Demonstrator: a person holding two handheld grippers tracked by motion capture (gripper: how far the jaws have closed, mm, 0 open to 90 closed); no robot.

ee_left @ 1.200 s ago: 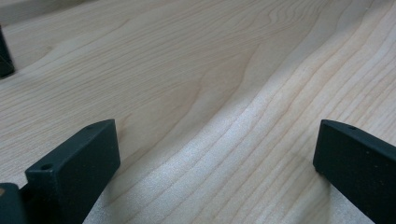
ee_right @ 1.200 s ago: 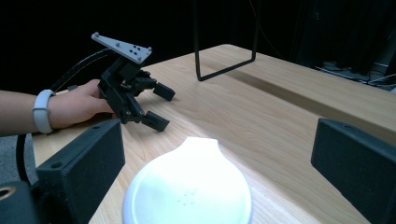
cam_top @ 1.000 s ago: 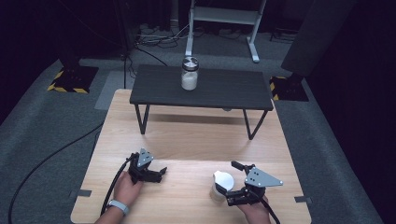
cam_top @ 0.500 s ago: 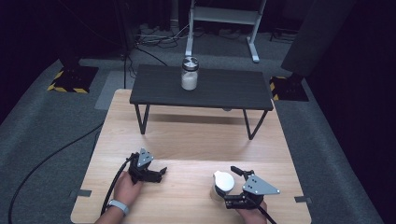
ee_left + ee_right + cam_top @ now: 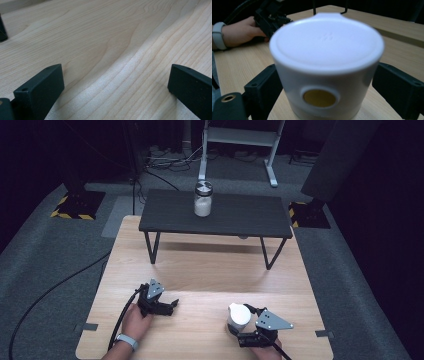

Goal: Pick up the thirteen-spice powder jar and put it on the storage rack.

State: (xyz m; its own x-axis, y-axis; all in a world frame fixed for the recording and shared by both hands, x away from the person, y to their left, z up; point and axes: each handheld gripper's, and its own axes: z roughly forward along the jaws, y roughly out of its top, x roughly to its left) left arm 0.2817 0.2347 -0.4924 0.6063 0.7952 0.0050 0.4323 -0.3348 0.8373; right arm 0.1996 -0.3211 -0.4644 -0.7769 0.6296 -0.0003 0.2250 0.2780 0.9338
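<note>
One white lidded cup (image 5: 325, 72), yellow dot on its side, sits clamped between the right gripper (image 5: 325, 100) jaws.

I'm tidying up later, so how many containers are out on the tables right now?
2. A glass jar with white contents stands on the small black table at the back. A white lidded container sits on the wooden table between the right gripper's jaws.

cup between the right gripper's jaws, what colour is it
White cup, with a yellow round spot low on its side; right gripper view shows it best.
</note>
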